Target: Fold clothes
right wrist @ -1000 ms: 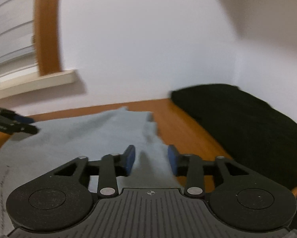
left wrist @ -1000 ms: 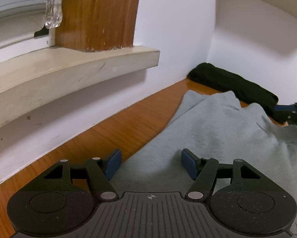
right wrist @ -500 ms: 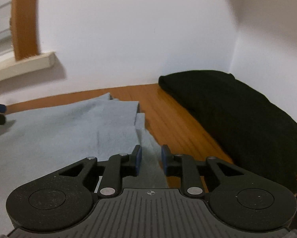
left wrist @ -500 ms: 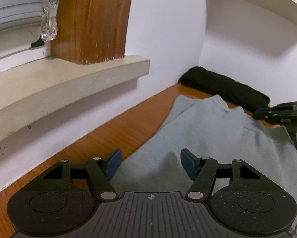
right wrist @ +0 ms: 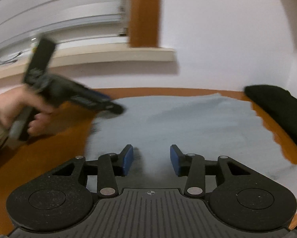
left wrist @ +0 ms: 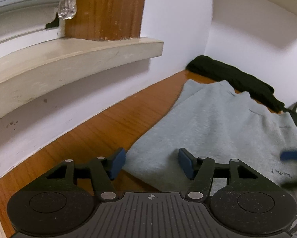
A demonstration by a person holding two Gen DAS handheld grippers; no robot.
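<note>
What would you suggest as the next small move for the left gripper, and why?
Probably ease the left gripper down and close on the grey garment's near corner: its jaws stand open around that edge, nothing gripped yet.

Right gripper (right wrist: 150, 159) swings from the grey garment's (right wrist: 188, 123) 3 o'clock edge toward its middle, jaws just opening with nothing between the pads, black cloth (right wrist: 277, 103) slides to 2 o'clock, left gripper (left wrist: 151, 162) narrows slightly, still open.
</note>
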